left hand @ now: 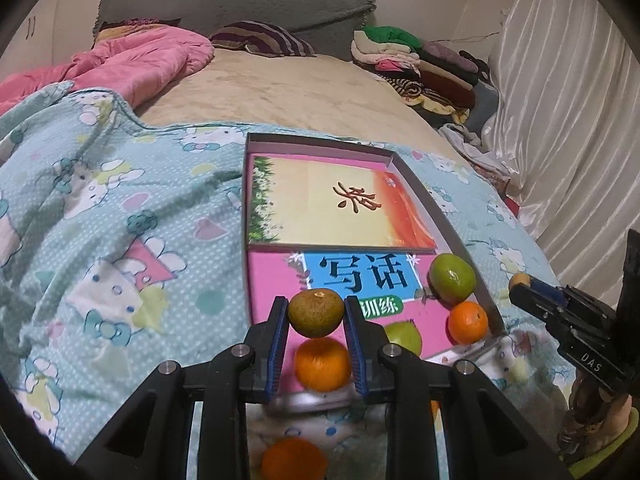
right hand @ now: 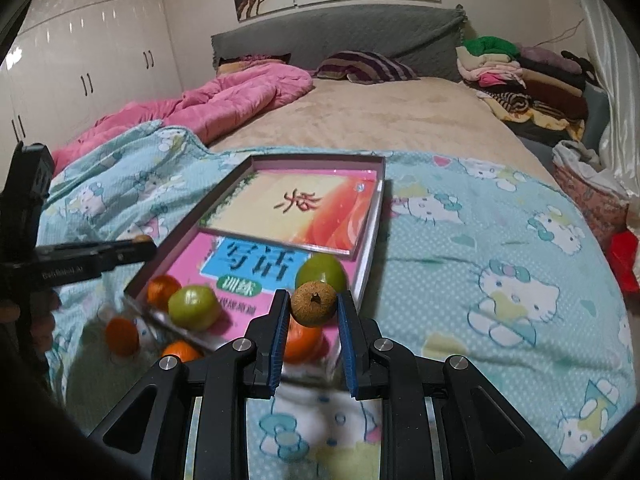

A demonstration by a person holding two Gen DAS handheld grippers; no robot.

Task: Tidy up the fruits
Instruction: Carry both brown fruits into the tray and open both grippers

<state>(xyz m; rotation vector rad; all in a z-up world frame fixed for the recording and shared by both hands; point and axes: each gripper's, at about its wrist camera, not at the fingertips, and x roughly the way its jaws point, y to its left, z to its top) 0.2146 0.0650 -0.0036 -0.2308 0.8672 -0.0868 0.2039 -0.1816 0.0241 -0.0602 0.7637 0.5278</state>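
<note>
I see the bed (left hand: 304, 92) under a teal cartoon-cat blanket (left hand: 120, 208), and on it a shallow box (left hand: 452, 216) lined with two books. In the box's near end lie a green fruit (left hand: 453, 279), an orange (left hand: 468, 322) and more fruit. My left hand-held gripper (left hand: 316, 314) is clamped on a greenish-brown citrus (left hand: 316, 312) above that near end. My right hand-held gripper (right hand: 314, 306) is clamped on a small brown round fruit (right hand: 314, 303) over the box's near right corner.

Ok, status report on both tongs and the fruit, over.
Left tongs shut on greenish-brown mandarin. Right tongs shut on small brown round fruit. Shallow cardboard box holds other fruit. Nothing blocking.
</note>
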